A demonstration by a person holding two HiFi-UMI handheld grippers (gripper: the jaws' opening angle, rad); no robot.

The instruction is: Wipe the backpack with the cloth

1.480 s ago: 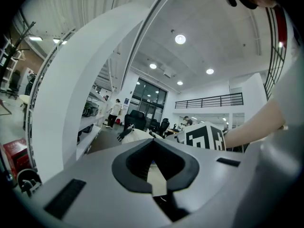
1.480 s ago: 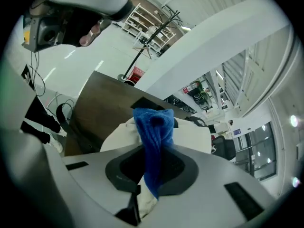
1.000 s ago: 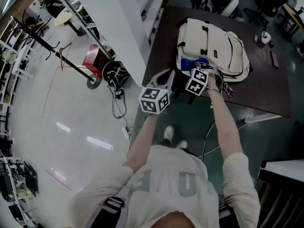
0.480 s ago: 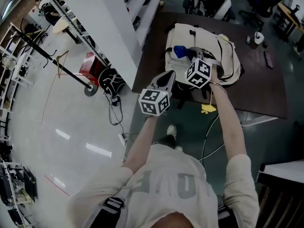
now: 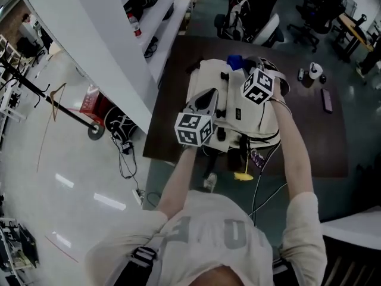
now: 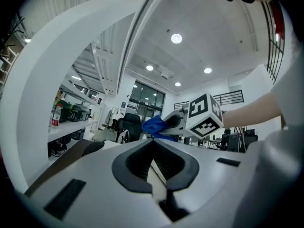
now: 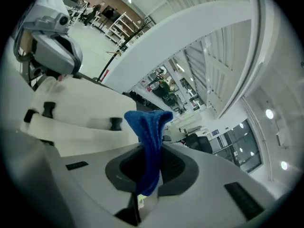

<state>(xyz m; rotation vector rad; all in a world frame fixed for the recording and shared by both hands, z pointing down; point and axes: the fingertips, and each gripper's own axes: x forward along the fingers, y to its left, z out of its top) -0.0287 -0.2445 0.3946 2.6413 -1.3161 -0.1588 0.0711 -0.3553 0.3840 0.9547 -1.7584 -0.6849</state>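
A cream backpack (image 5: 238,109) lies on a dark brown table (image 5: 333,142); the right gripper view shows its side with black buckles (image 7: 71,113). My right gripper (image 5: 239,65) is shut on a blue cloth (image 5: 234,60) and holds it over the backpack's far end. The cloth (image 7: 149,127) sticks up out of the right gripper (image 7: 149,170). The left gripper view shows that cloth (image 6: 154,126) in the air beside the marker cube. My left gripper (image 5: 205,95) rests over the backpack's left side. This left gripper (image 6: 153,158) is shut, with only a thin pale strip in its seam.
A long white shelf unit (image 5: 107,34) runs along the table's left. Office chairs (image 5: 250,11) stand beyond the table. A white cup (image 5: 312,73) and a dark flat object (image 5: 327,100) sit on the table's right. Cables and a yellow item (image 5: 242,175) lie on the floor by the near edge.
My right gripper has carried the blue cloth from the backpack's near edge up to its far end. The left gripper, earlier short of the table, now lies over the backpack's left side.
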